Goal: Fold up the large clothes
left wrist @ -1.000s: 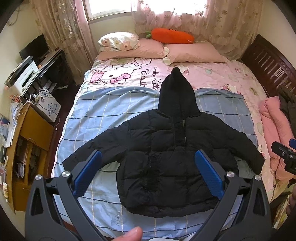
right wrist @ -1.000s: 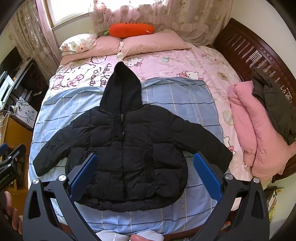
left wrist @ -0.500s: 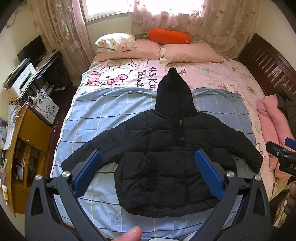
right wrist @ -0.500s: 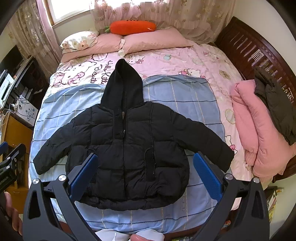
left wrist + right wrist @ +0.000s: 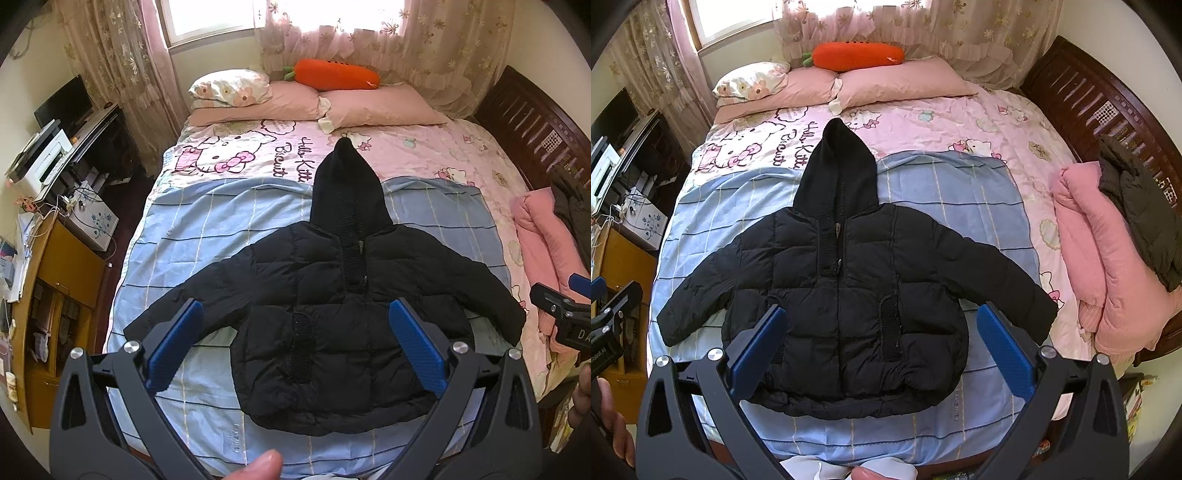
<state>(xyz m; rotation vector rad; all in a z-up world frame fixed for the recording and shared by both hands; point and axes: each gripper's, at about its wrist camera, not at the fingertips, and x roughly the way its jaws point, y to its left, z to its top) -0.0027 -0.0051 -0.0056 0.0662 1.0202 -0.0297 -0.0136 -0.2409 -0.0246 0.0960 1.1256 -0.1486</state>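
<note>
A black hooded puffer jacket (image 5: pixel 332 314) (image 5: pixel 846 295) lies flat and face up on a blue checked sheet (image 5: pixel 207 236) (image 5: pixel 942 192), sleeves spread, hood pointing at the pillows. My left gripper (image 5: pixel 295 343) hangs open above the jacket's lower half, holding nothing. My right gripper (image 5: pixel 882 350) is open too, high over the hem, with nothing between its blue pads (image 5: pixel 1004 347). Each gripper shows at the other view's edge: the right gripper (image 5: pixel 561 314), the left gripper (image 5: pixel 613 317).
Pink pillows (image 5: pixel 380 107) and an orange carrot cushion (image 5: pixel 332 74) lie at the head. A folded pink quilt (image 5: pixel 1108 258) with a dark garment (image 5: pixel 1141 210) sits at the right edge. Dark wooden bed frame (image 5: pixel 1082 96) right; desk and yellow cabinet (image 5: pixel 62 280) left.
Both views have drifted slightly; the jacket sits a little lower and nearer the centre in the left wrist view. The jacket itself has not moved, and both grippers stay open.
</note>
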